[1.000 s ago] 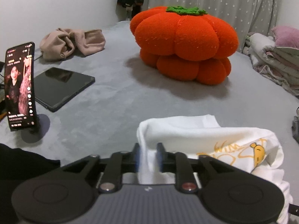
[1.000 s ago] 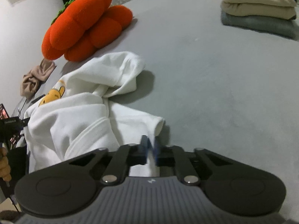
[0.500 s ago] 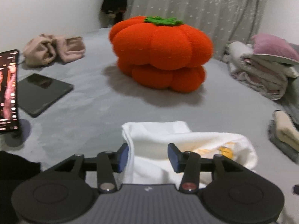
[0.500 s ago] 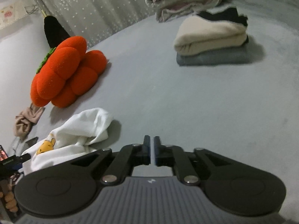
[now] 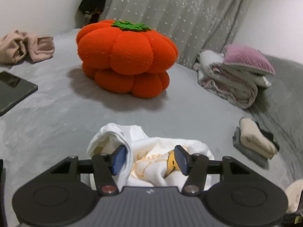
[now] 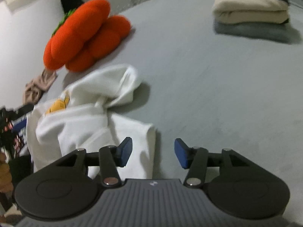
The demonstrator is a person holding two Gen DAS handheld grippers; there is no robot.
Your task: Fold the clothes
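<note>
A white T-shirt (image 5: 151, 151) with a yellow cartoon print lies crumpled on the grey bed. My left gripper (image 5: 149, 159) hovers right over it, its jaws opening; a white fold leans against the left pad (image 5: 118, 158), and the right pad is clear of cloth. In the right wrist view the same shirt (image 6: 90, 117) spreads to the left. My right gripper (image 6: 153, 152) has its jaws opening over the shirt's near corner and bare bed, pressing nothing.
An orange pumpkin cushion (image 5: 125, 56) sits behind the shirt. Folded clothes (image 6: 251, 15) are stacked at the far right, a rolled blanket pile (image 5: 234, 75) beyond. A tablet (image 5: 13, 90) and a beige garment (image 5: 24, 45) lie at the left.
Both grippers were shut on white shirt cloth and have let it go, jaws now apart. The left view swung right and up. The right gripper lifted, then came back down over the shirt corner.
</note>
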